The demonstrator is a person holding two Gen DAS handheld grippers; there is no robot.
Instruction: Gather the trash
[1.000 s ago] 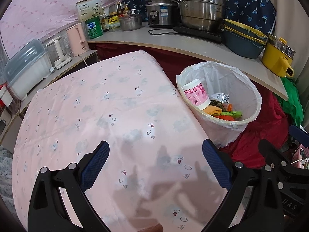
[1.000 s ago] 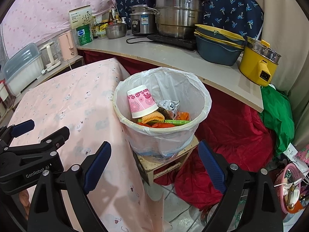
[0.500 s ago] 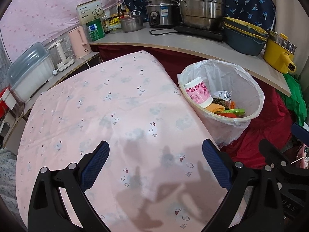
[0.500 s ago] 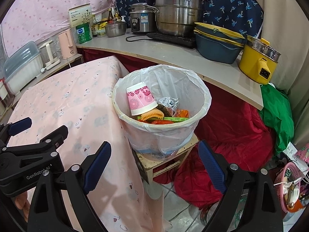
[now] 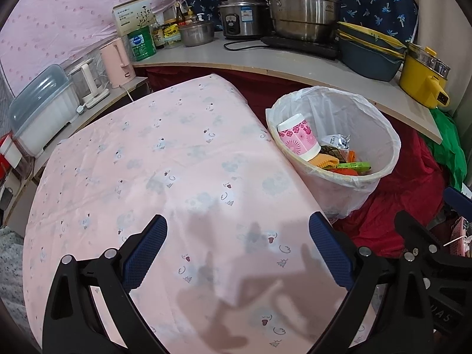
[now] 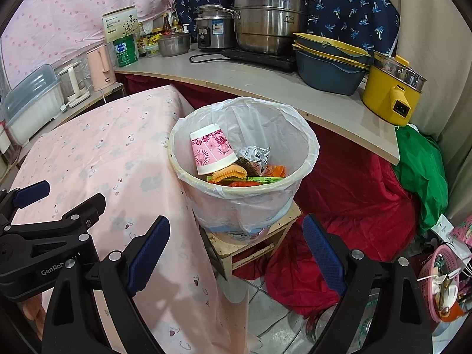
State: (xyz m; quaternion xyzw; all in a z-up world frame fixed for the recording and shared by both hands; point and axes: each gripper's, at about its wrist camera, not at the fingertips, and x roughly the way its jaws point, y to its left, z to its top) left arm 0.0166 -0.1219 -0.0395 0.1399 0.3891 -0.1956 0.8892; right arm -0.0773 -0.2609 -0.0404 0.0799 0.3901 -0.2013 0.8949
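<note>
Right wrist view: right gripper (image 6: 236, 250) and left gripper (image 5: 237, 247) are held open, empty; pink paper cup (image 6: 213, 152) is seen inside lined trash bin (image 6: 306, 165).

We note a thin, glossy, translucent plastic liner (image 6: 244, 124) in the bin, a printed paper cup (image 6: 214, 152), matt pink cloth on the tabletop (image 5: 165, 159), a polished steel pot (image 6: 267, 19), and a rough wooden stool (image 6: 253, 246).
</note>
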